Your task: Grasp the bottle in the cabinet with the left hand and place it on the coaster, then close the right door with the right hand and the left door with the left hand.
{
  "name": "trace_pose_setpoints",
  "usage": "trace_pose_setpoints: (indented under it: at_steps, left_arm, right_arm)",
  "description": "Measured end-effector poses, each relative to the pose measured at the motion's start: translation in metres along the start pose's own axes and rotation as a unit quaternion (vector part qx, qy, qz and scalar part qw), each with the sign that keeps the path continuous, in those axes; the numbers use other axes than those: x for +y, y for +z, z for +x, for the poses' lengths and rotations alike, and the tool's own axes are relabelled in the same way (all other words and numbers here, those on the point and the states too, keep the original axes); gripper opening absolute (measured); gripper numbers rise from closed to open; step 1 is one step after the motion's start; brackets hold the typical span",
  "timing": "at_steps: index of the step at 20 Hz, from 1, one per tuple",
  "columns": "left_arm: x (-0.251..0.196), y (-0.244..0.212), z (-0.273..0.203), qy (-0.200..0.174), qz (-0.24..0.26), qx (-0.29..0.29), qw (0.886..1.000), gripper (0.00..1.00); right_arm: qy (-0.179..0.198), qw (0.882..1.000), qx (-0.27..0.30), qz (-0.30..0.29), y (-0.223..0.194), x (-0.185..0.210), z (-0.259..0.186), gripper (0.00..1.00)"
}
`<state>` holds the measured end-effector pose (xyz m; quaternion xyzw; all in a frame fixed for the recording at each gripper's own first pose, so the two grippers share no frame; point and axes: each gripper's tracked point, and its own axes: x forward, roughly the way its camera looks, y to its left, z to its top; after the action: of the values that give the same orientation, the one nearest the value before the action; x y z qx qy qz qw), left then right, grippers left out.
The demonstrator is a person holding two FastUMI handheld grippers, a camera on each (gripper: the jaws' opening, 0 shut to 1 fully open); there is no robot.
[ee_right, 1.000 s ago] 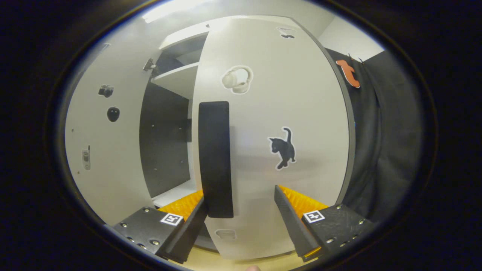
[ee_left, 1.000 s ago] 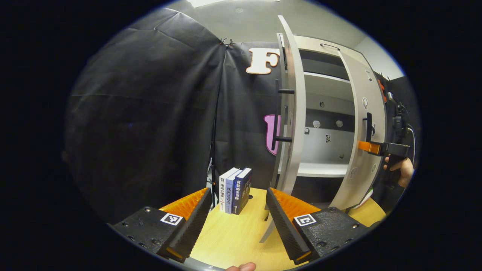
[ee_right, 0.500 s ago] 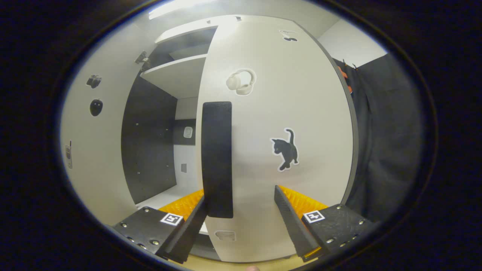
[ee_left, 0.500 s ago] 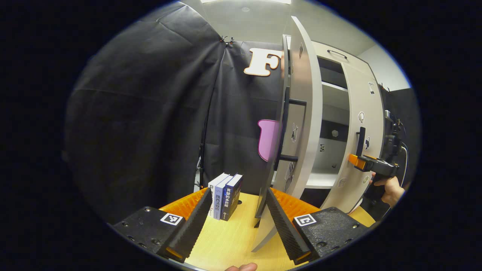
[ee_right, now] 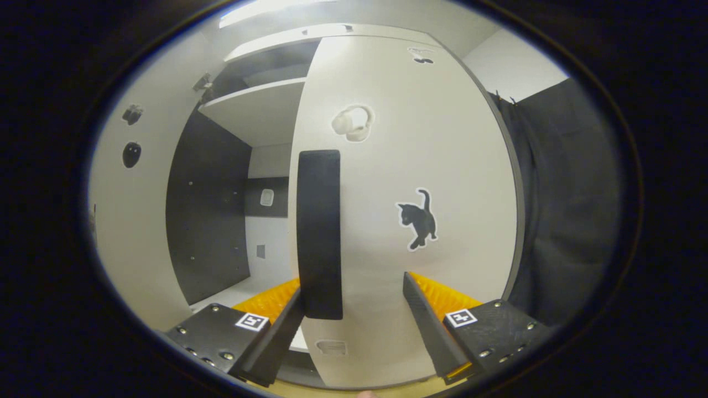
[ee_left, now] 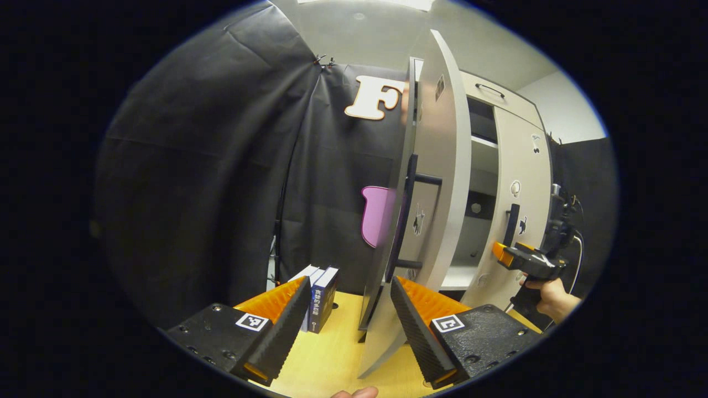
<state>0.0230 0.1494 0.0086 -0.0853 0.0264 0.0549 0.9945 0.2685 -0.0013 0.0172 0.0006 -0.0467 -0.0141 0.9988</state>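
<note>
The right door (ee_right: 409, 210) stands directly ahead of the right gripper (ee_right: 354, 326), its white face spanning most of the right gripper view. The door's black vertical handle (ee_right: 319, 232) sits between the two fingers, nearer the left one; the lower end of the handle appears level with the fingertips. The jaws are spread wide and neither finger visibly presses on the handle, so nothing is gripped. A cat sticker (ee_right: 418, 218) lies above the right finger, and a headphone sticker (ee_right: 351, 121) lies higher, above the handle. To the left of the handle, the cabinet interior (ee_right: 243, 182) is exposed, with a white shelf (ee_right: 260, 110) at the top.

The left door (ee_left: 437, 182) stands ahead of the left gripper (ee_left: 348, 326), seen nearly edge-on, with its lower edge passing between the fingers and close to the right one. Its black handle (ee_left: 406, 215) projects on the door's left side. The jaws are wide apart and hold nothing. The left gripper view adds what the other lacks: the right gripper (ee_left: 506, 254) seen from outside, far to the right, held by a hand (ee_left: 550, 296) just beside the right door's handle (ee_left: 511, 224). A row of books (ee_left: 318, 293) stands on the wooden table (ee_left: 332, 359) just beyond the left finger.

The bottle and coaster cannot be located.
</note>
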Motion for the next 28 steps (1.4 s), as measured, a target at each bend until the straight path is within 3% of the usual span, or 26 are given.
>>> trace_pose_setpoints:
  at_steps: [5, 10, 16, 22, 28]
  left_arm:
    - [-0.011, 0.013, 0.013, -0.029, 0.014, -0.004, 0.999, 0.92]
    - [-0.017, 0.018, 0.019, -0.047, 0.049, -0.01, 0.998, 0.92]
    - [-0.031, 0.015, 0.02, -0.073, 0.059, -0.005, 0.996, 0.91]
    - [-0.068, 0.007, 0.023, -0.118, 0.045, 0.004, 0.992, 0.92]
    - [-0.1, -0.001, 0.03, -0.134, 0.103, -0.009, 0.986, 0.92]
  right_arm:
    - [0.001, 1.0, 0.007, 0.007, 0.002, 0.0, -0.002, 0.97]
    - [0.014, 0.998, 0.057, 0.027, -0.01, 0.0, -0.015, 1.0]
    - [0.037, 0.997, 0.067, 0.031, -0.01, -0.004, -0.066, 1.0]
    - [0.054, 0.992, 0.083, 0.075, -0.011, -0.012, -0.113, 1.0]
    - [0.07, 0.99, 0.092, 0.078, -0.013, -0.022, -0.141, 1.0]
